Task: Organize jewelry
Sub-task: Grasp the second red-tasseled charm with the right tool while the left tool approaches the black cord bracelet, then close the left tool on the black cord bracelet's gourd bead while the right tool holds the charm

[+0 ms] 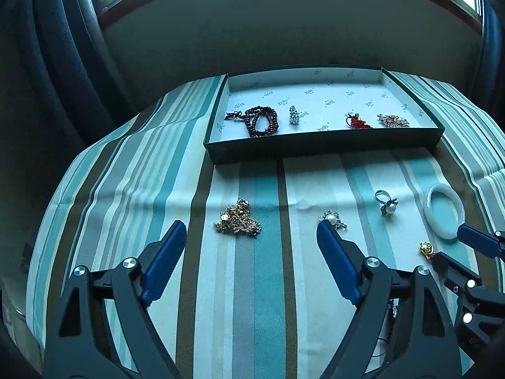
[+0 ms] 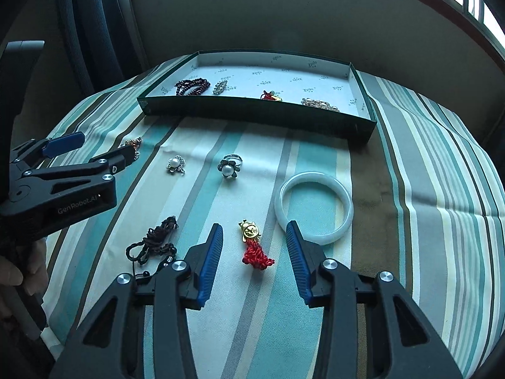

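Note:
A dark green shallow box (image 1: pixel 322 150) (image 2: pixel 252 112) lies at the far side of the striped cloth. Inside lie a dark red bead string (image 1: pixel 262 121), a small crystal piece (image 1: pixel 294 114), a red knotted charm (image 1: pixel 358 122) and a pale crystal chain (image 1: pixel 393 120). On the cloth lie a gold chain heap (image 1: pixel 238 219), a pearl flower brooch (image 2: pixel 176 164), a pearl ring (image 2: pixel 229 165), a white bangle (image 2: pixel 314 207), a gold charm with red tassel (image 2: pixel 254 246) and a dark cord (image 2: pixel 154 243). My left gripper (image 1: pixel 252 230) is open near the gold heap. My right gripper (image 2: pixel 254 232) is open, astride the gold charm.
The table wears a teal, white and brown striped cloth (image 2: pixel 426 173) that drops away at its rounded edges. A dark wall and windows rise behind the box. A hand (image 2: pixel 19 271) holds the left gripper at the left edge of the right wrist view.

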